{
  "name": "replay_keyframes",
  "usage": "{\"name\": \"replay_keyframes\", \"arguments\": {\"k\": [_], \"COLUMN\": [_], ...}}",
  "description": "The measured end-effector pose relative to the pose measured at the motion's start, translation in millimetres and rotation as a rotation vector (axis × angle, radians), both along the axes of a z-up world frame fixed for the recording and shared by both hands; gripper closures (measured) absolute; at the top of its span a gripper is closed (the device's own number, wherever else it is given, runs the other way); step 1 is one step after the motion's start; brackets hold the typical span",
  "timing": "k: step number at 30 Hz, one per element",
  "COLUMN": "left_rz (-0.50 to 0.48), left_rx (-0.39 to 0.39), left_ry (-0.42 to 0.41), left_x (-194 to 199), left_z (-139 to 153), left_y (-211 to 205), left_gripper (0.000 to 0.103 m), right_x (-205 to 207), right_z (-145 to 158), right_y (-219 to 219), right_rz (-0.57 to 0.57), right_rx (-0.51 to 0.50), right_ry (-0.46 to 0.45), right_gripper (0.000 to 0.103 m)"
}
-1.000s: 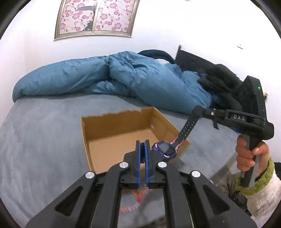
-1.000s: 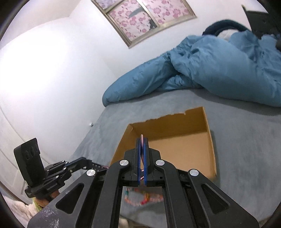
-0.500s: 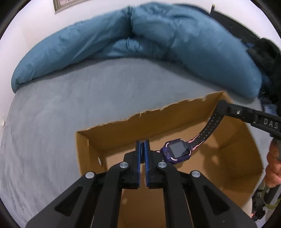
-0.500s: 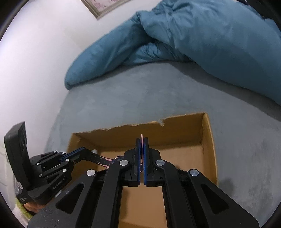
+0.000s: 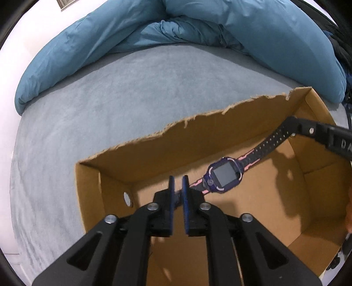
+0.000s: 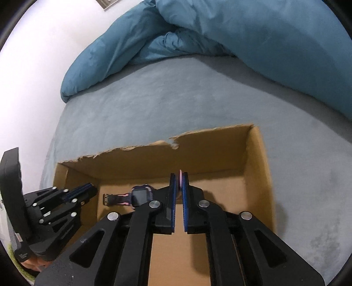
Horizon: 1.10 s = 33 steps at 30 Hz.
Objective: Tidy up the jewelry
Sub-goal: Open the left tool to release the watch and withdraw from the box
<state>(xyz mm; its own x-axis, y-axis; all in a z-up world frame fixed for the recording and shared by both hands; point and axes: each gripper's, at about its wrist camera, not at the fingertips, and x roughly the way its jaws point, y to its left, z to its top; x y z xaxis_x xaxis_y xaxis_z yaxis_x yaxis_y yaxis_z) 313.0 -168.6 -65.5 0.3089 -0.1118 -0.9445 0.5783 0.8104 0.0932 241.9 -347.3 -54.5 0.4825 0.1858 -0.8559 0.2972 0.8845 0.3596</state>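
- the purple smartwatch with a black-and-pink perforated strap [image 5: 223,177] hangs inside the open brown cardboard box [image 5: 198,136], stretched between both tools.
- left gripper [image 5: 177,183]: jaws opening, a narrow gap, the strap end between them; i cannot tell if the pads touch it.
- right gripper [image 6: 178,179]: jaws opening, narrow, pink strap edge between.
- the box sits on a grey bed sheet [image 5: 110,94], near a blue duvet [image 5: 242,28].

watch [image 5: 223,177] in box [image 5: 198,136] — on bed [image 5: 110,99]

A home bedroom; grey bed [image 5: 110,105], rumpled blue duvet [image 5: 253,33], framed picture [image 6: 107,3] on white wall
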Motion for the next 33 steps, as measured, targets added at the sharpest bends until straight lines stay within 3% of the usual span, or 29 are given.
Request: {"name": "replay_keyframes", "arguments": {"k": [1, 7, 10, 17, 21, 27, 33], "left_rz": [0.004, 0.015, 0.014, 0.028, 0.037, 0.035, 0.078], "left_rx": [-0.001, -0.042, -0.068, -0.172, -0.255, -0.33, -0.387], "left_ry": [-0.005, -0.079, -0.123, -0.222, -0.258, -0.283, -0.254], "left_x": [0, -15, -26, -68, -100, -148, -181], "left_z": [2, 30, 47, 92, 110, 119, 108], "left_y": [1, 17, 28, 68, 96, 124, 145], "left_gripper": [0.082, 0.068, 0.064, 0.06, 0.055, 0.042, 0.034], "right_x": [-2, -14, -25, -71, -109, -160, -194], "right_z": [1, 15, 25, 55, 74, 89, 91], "right_y": [0, -1, -3, -2, 7, 31, 56], "right_rz": [-0.002, -0.01, -0.02, -0.058, -0.095, -0.124, -0.09], "right_rx": [-0.009, -0.053, -0.069, -0.087, -0.111, -0.192, -0.265], "right_ry": [0.002, -0.025, -0.051, -0.146, -0.226, -0.311, -0.344], "right_gripper": [0.092, 0.078, 0.077, 0.076, 0.066, 0.051, 0.048]}}
